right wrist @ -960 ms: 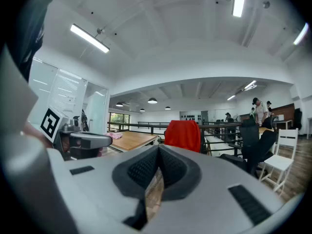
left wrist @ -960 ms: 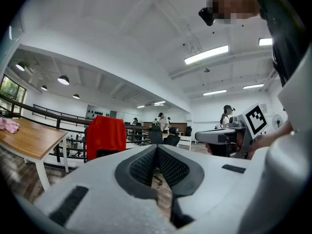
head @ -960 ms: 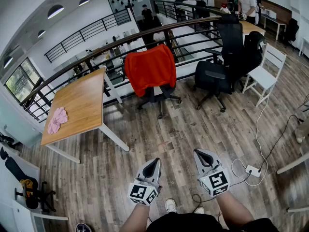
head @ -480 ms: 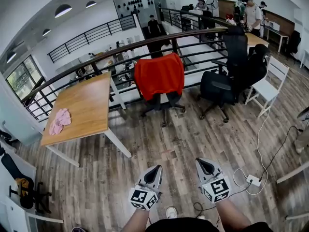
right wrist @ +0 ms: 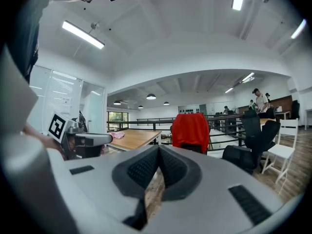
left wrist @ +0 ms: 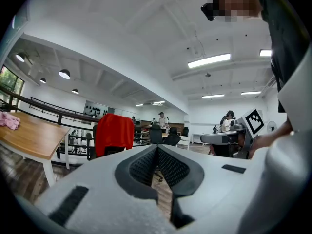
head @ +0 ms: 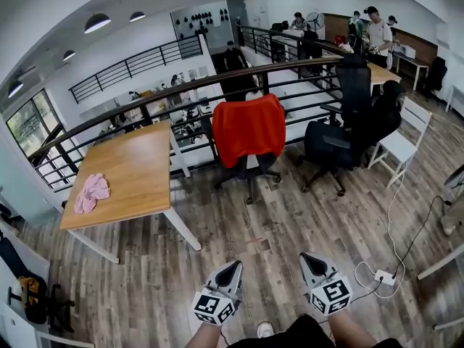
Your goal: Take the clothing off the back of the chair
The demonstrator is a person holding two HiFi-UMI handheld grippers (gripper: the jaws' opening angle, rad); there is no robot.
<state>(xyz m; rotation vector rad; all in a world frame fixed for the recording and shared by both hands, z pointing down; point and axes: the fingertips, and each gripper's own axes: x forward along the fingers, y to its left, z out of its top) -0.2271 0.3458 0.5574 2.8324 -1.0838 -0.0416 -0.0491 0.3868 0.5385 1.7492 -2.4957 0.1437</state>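
**A:** Head view first: red clothing (head: 249,127) draped over the back of the chair (head: 251,171), bench (head: 134,167) just left of the chair, pink cloth (head: 90,192) on it, farther left of the chair.

**B:** Down low, left gripper (head: 233,265) and right gripper (head: 309,257) side by side, well short of the chair.

**A:** Left gripper view: fingers (left wrist: 141,167) pressed together, nothing between, well apart from the chair.

**B:** Right gripper view: fingers (right wrist: 141,168) closed tight as well, empty, chair and clothing far ahead.

Red clothing (head: 249,128) draped over the back of a black swivel chair (head: 250,171), hanging smooth, beside the wooden desk (head: 125,172) near the railing.
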